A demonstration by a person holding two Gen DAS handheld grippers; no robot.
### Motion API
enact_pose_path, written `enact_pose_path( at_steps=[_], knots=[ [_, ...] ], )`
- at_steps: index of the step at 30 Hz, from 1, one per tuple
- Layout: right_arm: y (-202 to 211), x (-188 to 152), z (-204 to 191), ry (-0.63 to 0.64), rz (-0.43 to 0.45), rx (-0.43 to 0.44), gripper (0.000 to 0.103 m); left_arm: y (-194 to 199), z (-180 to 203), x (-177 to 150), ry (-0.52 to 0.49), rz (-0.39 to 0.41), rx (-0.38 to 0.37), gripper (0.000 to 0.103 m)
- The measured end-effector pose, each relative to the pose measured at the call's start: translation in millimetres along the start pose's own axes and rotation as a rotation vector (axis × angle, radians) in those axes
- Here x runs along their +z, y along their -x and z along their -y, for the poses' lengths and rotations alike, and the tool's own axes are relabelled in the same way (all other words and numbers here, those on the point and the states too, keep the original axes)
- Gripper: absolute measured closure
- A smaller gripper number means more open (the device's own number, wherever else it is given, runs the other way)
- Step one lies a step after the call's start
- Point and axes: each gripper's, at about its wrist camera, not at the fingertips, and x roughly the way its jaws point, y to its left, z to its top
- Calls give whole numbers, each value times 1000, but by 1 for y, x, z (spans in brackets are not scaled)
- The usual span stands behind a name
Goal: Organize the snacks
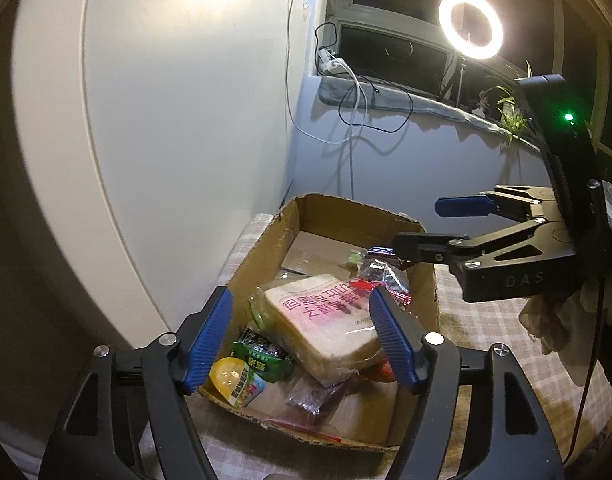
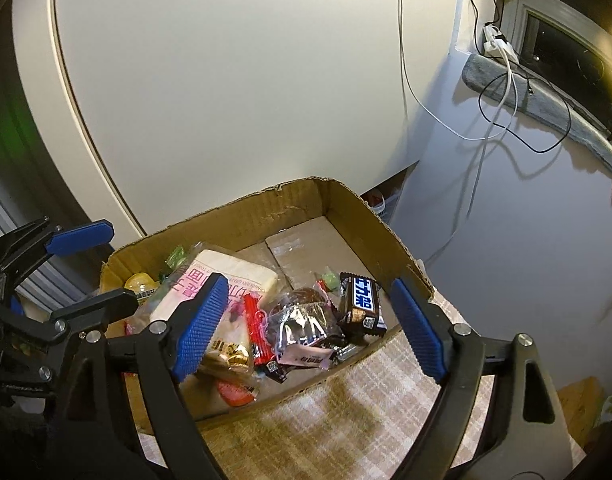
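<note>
A: Left gripper [image 1: 301, 336] is seen nearest, jaws spread wide, nothing pinched; bagged toast [image 1: 326, 324] lies below, inside the cardboard box [image 1: 261, 240].

B: Right gripper [image 2: 310, 328]?

A: Also released, empty, held over the box's near corner. Snickers bar [image 2: 362, 304] & foil packets are piled there.

B: Progress?

A: Snacks seem mostly boxed. No strays are spotted on the checked cloth [image 2: 346, 408]. Prob. near done, though only tidying inside can be judged left.

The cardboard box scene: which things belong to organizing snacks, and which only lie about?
Job:
cardboard box
bread pack
chocolate bar
green packet
left claw
right claw

Lying about:
ring light
cables
plants
</note>
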Motion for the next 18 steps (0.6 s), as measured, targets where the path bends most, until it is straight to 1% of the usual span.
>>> enact_pose_path(
  at_steps=[14,18],
  knots=[
    [46,-22,-10,-52,86,-20,17,28,6,-6,3,32,25,31],
    [60,-32,-15,-65,105,-51,17,36,10,-8,-1,46,42,31]
  ],
)
